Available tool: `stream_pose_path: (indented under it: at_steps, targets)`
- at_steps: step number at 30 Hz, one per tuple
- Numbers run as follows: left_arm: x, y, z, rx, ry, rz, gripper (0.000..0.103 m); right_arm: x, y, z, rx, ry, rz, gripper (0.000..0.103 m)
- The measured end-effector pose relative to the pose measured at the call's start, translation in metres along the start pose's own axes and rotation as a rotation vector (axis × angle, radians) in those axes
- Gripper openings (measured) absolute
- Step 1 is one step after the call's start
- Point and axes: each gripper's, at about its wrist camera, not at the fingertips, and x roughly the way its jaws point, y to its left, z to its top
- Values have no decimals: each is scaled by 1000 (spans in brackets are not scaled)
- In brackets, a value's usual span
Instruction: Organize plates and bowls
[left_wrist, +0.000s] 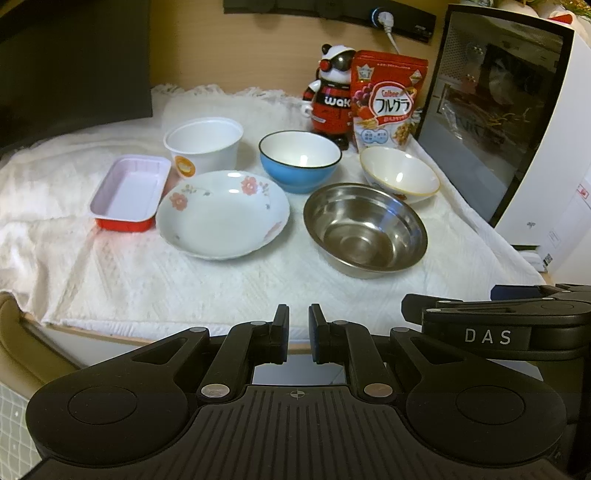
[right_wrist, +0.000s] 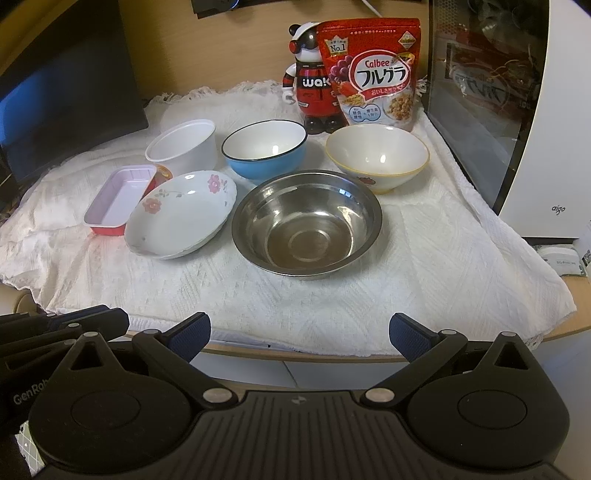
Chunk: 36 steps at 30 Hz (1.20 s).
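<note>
Plates and bowls: one flowered plate (left_wrist: 222, 214) and one steel bowl (left_wrist: 365, 229) form the near row at frame centre, apart from each other. Behind them stand one blue bowl (left_wrist: 300, 161) and one cream bowl with a yellow rim (left_wrist: 399, 173); the cream bowl's rim overlaps the steel bowl's far edge in the left view. At centre left, one white plastic tub (left_wrist: 204, 144) and one red foil tray (left_wrist: 130, 192), the tray just beside the plate. All six lie empty and upright.

Tongs, lower frame: left tongs (left_wrist: 298, 332) drawn together, nothing between them; right tongs (right_wrist: 300, 338) spread wide, nothing held. Both are short of the dishes.

Surface: white textured cloth (left_wrist: 184, 288) over a wooden worktop (right_wrist: 569, 306). Far row, upper centre: one red cereal pouch (left_wrist: 388, 99), one panda figure (left_wrist: 330, 92) touching it. Upper right: a white appliance with a dark glass door (left_wrist: 495, 122). Upper left: a dark monitor (left_wrist: 74, 62). One power socket (left_wrist: 384, 16) with a white plug on the back wall.
</note>
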Motion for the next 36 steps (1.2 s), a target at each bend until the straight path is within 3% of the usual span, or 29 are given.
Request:
stream_pose_path:
  at_steps: [29,33,36]
  targets:
    - [10,20,5,-34,27,-9,14,11,12,5,-10,11,-19,103]
    - [20,31,12,-57,35,-33,14,20,15,11,-3,9,-27,103]
    - [32,43,19,-80,39,-92,14,28,17,18,16,-5,-33,103]
